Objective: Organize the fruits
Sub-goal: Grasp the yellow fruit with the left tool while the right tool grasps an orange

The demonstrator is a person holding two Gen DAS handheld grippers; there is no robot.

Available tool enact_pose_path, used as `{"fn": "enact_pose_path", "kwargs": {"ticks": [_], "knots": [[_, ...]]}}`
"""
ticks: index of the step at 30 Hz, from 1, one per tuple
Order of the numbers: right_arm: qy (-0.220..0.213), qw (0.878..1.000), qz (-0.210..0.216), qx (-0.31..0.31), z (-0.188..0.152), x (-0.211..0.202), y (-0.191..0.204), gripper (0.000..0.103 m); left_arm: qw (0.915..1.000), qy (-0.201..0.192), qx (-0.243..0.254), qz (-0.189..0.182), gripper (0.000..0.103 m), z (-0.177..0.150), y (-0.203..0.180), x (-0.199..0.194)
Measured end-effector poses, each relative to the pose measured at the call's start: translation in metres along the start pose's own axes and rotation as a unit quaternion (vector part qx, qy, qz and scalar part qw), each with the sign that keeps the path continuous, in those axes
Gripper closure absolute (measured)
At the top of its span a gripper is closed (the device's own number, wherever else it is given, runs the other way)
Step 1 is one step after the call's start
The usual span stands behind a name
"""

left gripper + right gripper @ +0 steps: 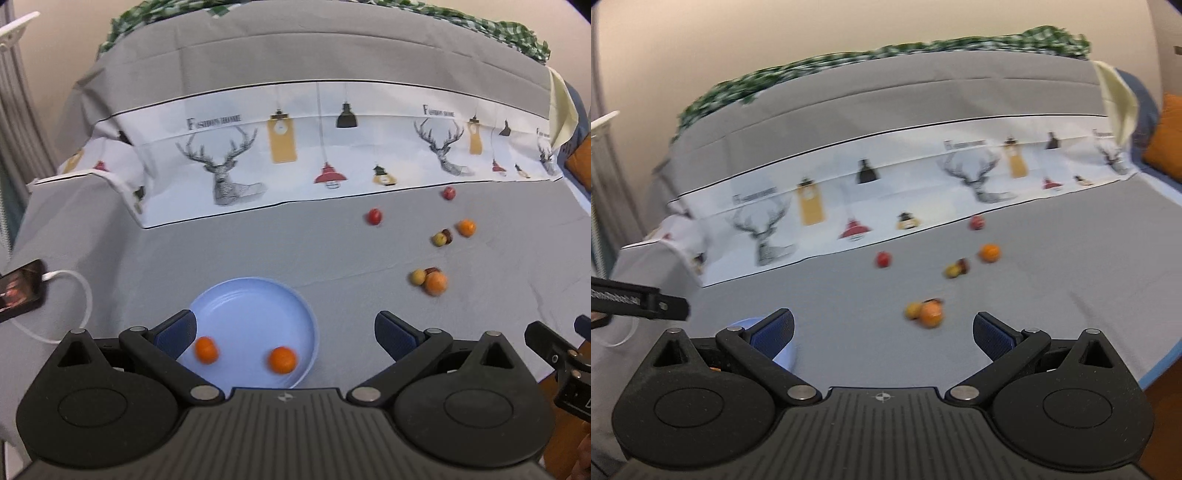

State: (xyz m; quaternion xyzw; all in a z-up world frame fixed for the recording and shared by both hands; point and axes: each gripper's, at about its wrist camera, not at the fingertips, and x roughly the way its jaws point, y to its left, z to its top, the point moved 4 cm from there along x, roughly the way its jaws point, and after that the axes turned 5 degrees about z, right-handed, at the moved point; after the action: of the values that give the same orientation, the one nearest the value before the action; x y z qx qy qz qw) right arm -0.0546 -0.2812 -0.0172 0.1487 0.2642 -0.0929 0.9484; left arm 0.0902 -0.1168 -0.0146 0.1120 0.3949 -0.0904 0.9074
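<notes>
The left gripper hangs low over the near side of a pale blue plate, its jaws spread wide with nothing between them; the blue pad of its left finger covers part of the plate's near left rim. Two oranges lie in the plate, apart from each other, toward its near edge. The right gripper is also wide open and empty, held above the grey cloth and tilted, so the scene slopes in its view; there the plate shows only as a sliver behind the left finger. Both views are blurred, so the small fruits are hard to identify. Just beyond the right gripper sits a tight cluster: an orange touching a yellowish fruit, with something dark red half hidden behind. Farther off lie a yellow-and-red pair, another orange, and two red fruits near the deer-printed band. A phone on a white cable is cut off at the left edge.
</notes>
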Motion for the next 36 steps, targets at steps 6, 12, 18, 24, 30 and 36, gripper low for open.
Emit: {"fn": "enact_pose_path", "kwargs": {"ticks": [6,12,18,24,30,36], "knots": [[0.004,0.999,-0.032,0.028,0.005,0.018,-0.046,0.001,0.9997,0.017,0.016,-0.006,0.0,0.012,-0.032,0.029],[0.014,0.998,-0.06,0.031,0.008,0.049,-0.085,0.001,0.9986,0.019,0.048,-0.009,0.0,0.029,-0.071,0.076],[0.032,0.995,-0.094,0.02,0.009,0.114,-0.133,0.001,0.9949,0.035,0.091,-0.025,0.0,0.043,-0.122,0.149],[0.046,0.991,-0.125,0.003,0.014,0.196,-0.175,0.001,0.9887,0.066,0.115,-0.07,0.0,0.054,-0.167,0.222],[0.064,0.99,-0.128,-0.015,0.022,0.282,-0.208,0.001,0.9761,0.081,0.189,-0.071,0.0,0.034,-0.188,0.272],[0.082,0.989,-0.118,-0.04,0.022,0.338,-0.216,0.001,0.9622,0.068,0.255,-0.069,0.0,0.017,-0.201,0.296]]}}
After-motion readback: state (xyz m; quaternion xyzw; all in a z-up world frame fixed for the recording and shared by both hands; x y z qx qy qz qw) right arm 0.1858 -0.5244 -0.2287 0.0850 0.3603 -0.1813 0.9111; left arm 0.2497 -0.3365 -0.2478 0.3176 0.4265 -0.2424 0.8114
